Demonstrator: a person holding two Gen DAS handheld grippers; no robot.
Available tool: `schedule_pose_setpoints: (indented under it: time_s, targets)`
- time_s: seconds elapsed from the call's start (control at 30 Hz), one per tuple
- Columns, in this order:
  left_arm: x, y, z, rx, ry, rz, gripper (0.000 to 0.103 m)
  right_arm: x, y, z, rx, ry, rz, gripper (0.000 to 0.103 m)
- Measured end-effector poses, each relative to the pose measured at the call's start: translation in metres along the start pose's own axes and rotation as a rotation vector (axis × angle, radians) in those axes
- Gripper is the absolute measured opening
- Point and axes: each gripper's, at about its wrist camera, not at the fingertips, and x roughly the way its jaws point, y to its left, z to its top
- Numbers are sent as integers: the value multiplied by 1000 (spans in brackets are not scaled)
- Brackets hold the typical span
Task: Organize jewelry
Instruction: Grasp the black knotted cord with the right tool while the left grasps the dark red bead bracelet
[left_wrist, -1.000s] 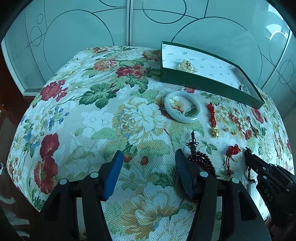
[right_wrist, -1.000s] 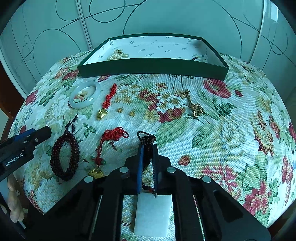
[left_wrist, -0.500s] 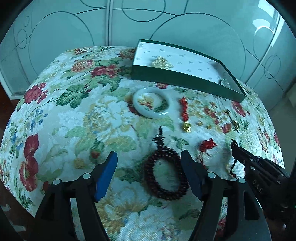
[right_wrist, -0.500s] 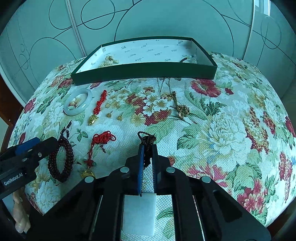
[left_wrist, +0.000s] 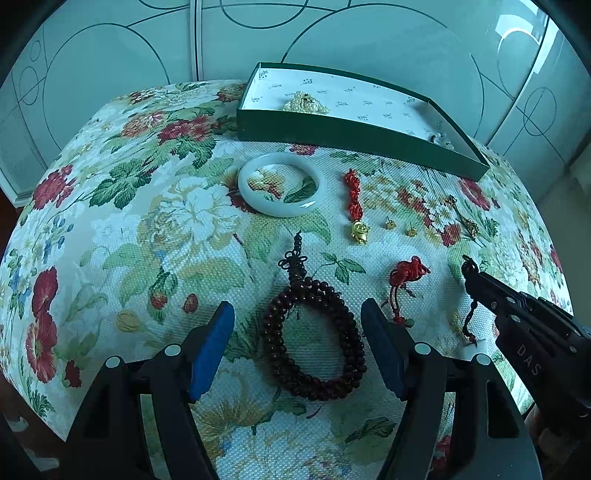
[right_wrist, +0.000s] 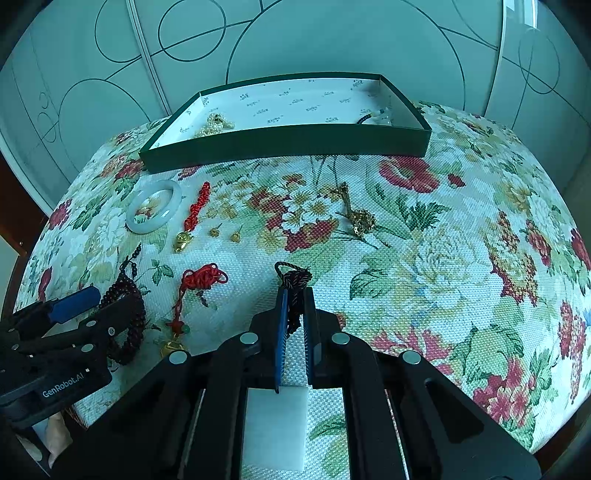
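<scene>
Floral cloth covers the table (left_wrist: 110, 229); the left gripper (left_wrist: 297, 343) is spread around a bead bracelet (left_wrist: 314, 332), the right gripper (right_wrist: 294, 310) pinching a dark cord (right_wrist: 293, 280).

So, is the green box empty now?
No. The green box already holds a pearl piece and another small piece.

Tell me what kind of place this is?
Likely a home room, possibly a bedroom: a floral tablecloth covers the table, sliding wardrobe-style doors with circle patterns stand behind it, and a green jewelry tray sits on the cloth.
</scene>
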Motion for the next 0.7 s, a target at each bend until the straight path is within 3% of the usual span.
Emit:
schedule_pose_setpoints:
  time_s: [0.07,0.17,0.33,0.4,0.7]
  targets:
    - [0,-1,0,11,-6,9,66,0,0,0,1,1,1,8]
    - [-1,-1,-1,27,-16,14,50,0,0,0,0,1,1,8]
    - [-2,3,0,22,-24,2,32,1,1,0,2,0,0,8]
    - [-2,4,0,19,-26,-25,18,1,1,0,2,-1,0,8]
    - [-6,3,1,19,-37,-39,11,-2,0,1,3,-11,5,8]
